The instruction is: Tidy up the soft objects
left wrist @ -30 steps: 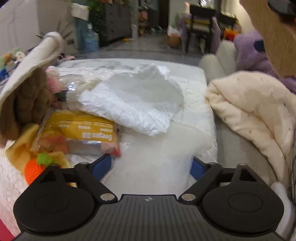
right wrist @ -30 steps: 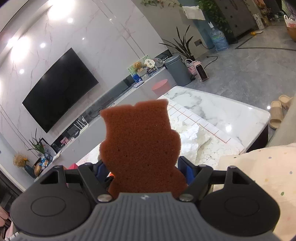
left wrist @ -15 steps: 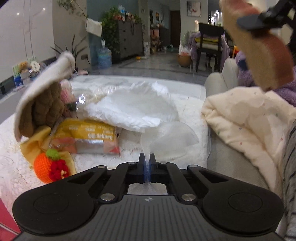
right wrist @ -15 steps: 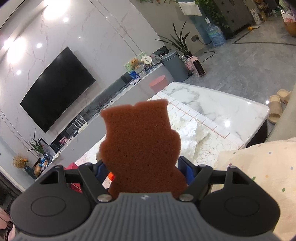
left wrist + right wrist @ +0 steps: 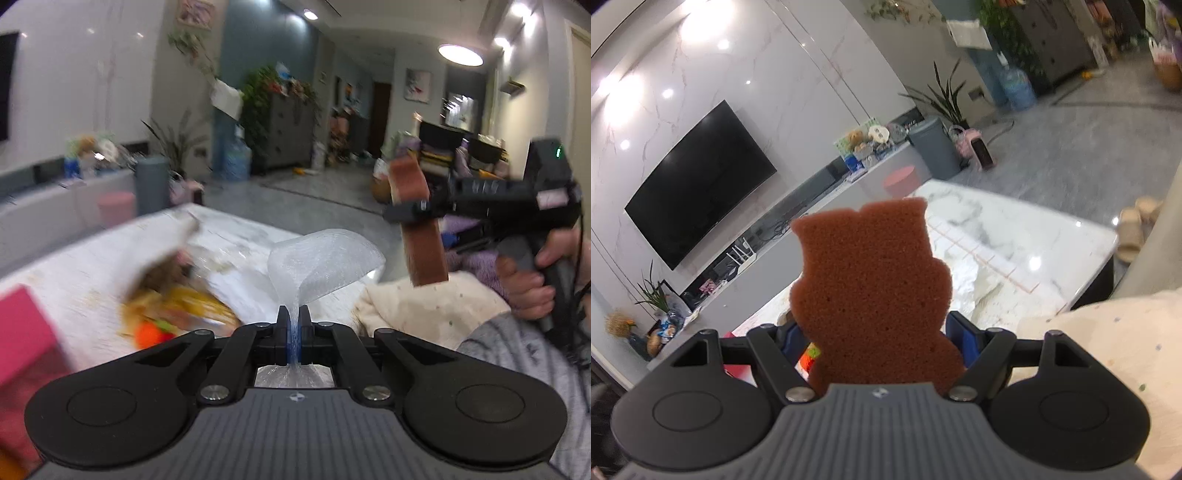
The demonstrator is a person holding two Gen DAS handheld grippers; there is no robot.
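My left gripper point(image 5: 294, 325) is shut on a thin white foam sheet point(image 5: 325, 262), which fans out above the jaws, lifted off the table. My right gripper point(image 5: 879, 332) is shut on a brown bear-shaped sponge point(image 5: 871, 291) and holds it upright in the air. The right gripper point(image 5: 413, 214) with the sponge point(image 5: 421, 236) also shows at the right of the left wrist view. On the white table point(image 5: 74, 269) lie, blurred, a yellow snack bag point(image 5: 192, 302), an orange knitted toy point(image 5: 147, 332) and a brown plush under a cream cloth point(image 5: 162, 251).
A pink box point(image 5: 22, 332) stands at the left table edge. A cream dotted blanket point(image 5: 424, 306) lies at the right, also in the right wrist view point(image 5: 1126, 350). Crumpled white plastic point(image 5: 967, 284) lies on the marble table point(image 5: 1034, 236). A TV point(image 5: 698, 181) hangs on the far wall.
My left gripper closed on the foam sheet and has lifted it off the table, swinging up and left. The right gripper still holds the sponge, almost unmoved.
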